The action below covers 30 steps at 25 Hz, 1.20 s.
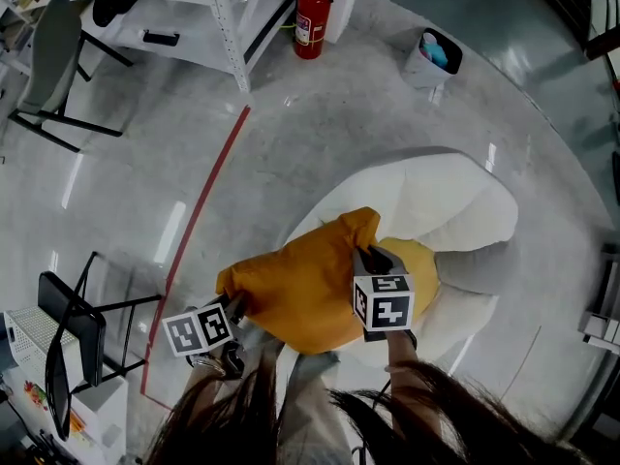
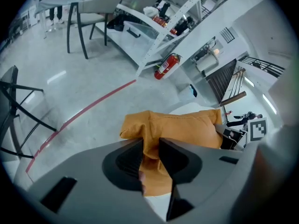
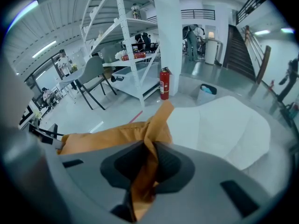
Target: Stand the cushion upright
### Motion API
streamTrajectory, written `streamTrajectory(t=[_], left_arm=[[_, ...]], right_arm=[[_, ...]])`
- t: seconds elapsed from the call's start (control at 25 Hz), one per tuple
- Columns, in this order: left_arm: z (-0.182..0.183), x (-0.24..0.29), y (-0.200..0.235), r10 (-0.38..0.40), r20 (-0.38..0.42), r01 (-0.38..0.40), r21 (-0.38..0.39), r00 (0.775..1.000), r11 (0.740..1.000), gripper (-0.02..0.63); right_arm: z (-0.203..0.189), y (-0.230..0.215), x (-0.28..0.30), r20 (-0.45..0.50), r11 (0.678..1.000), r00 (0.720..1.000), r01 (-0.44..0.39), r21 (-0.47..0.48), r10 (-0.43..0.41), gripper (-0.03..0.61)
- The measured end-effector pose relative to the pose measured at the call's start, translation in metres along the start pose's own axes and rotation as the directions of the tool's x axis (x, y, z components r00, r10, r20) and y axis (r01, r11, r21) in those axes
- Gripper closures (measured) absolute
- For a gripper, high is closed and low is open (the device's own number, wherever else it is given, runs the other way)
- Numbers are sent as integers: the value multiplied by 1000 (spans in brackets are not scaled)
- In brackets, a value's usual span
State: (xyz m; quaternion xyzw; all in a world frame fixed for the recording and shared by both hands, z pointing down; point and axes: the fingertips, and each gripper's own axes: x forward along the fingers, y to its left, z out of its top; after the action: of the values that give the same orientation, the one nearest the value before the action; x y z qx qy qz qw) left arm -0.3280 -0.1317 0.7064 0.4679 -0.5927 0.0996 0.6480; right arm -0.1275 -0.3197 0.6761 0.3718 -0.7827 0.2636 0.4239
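Orange cushion (image 1: 300, 289) is clamped by left tongs (image 2: 150, 146) and right tongs (image 3: 150, 154), over a white seat (image 1: 455, 206).

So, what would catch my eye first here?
A mustard-orange fabric cushion in the middle, pinched at two edges by the left tongs and the right tongs. Behind it sits a white padded armchair; a red fire extinguisher stands farther off, top centre.

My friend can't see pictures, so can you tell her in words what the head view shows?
Seen from above, an orange cushion is pinched at two corners by the left gripper and the right gripper, over a white padded seat. A red fire extinguisher stands on the grey floor beyond.
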Motion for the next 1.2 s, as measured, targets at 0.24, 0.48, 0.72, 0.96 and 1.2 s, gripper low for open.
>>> streamTrajectory(t=[0.24, 0.48, 0.72, 0.96, 1.2], left_arm=[[-12, -3, -20, -4, 12, 4, 41, 1000, 999, 515], [-21, -4, -36, 6, 14, -7, 84, 1000, 996, 526], [-36, -4, -57, -2, 29, -2, 136, 1000, 991, 531], [-47, -4, -73, -10, 45, 2, 175, 999, 985, 537], [-60, -12, -86, -19, 50, 7, 226, 999, 974, 541]], right_arm=[[-18, -17, -26, 30, 999, 999, 20, 34, -21, 511], [-38, -31, -49, 47, 997, 998, 37, 60, -40, 518], [-62, -50, -74, 66, 991, 996, 55, 119, -63, 522], [-81, -61, -93, 95, 986, 992, 63, 156, -78, 523], [-97, -68, -114, 117, 982, 988, 80, 172, -101, 525]])
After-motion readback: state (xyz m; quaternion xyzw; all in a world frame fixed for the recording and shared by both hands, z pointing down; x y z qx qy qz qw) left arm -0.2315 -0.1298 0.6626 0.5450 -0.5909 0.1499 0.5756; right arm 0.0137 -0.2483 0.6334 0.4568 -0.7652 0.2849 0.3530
